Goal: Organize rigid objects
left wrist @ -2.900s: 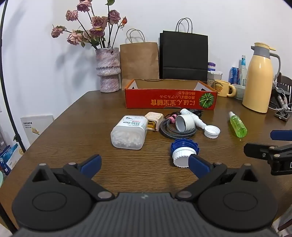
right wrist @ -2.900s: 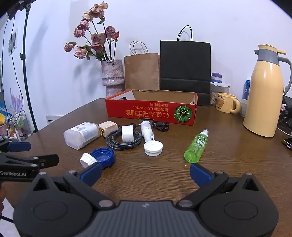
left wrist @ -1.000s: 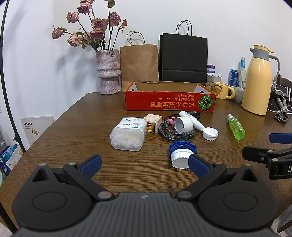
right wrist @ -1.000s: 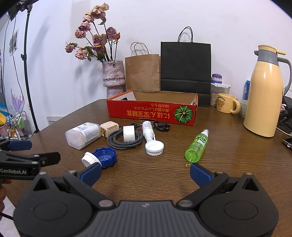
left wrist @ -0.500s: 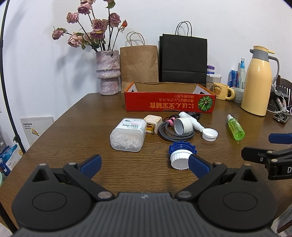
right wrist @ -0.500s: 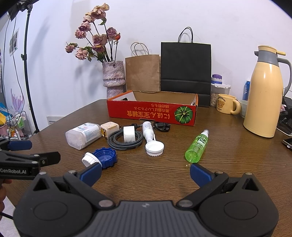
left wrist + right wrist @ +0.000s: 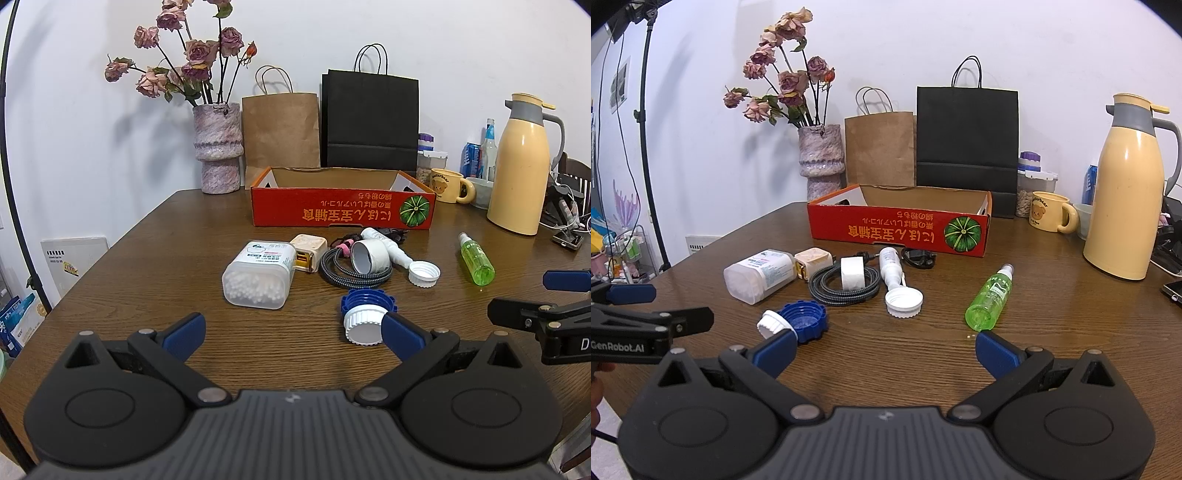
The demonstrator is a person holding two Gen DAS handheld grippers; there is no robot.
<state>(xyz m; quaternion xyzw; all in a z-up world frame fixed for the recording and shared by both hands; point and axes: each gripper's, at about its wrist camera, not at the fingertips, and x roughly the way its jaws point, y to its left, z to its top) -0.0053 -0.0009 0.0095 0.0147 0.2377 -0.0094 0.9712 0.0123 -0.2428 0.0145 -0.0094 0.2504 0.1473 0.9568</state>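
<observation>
- Nothing on the wooden counter (image 7: 147, 280) has shifted since earlier; both views merely drifted slightly.
- Left hand-held gripper (image 7: 293, 334) and right hand-held gripper (image 7: 886, 349) both gape wide, empty.
- Only the right view shows a black light stand (image 7: 646, 129).
- Two ribbed caps, blue (image 7: 367, 297) and white (image 7: 424, 273), lie before the red cardboard box (image 7: 341, 212); one green spray bottle (image 7: 990, 297) lies apart.
</observation>
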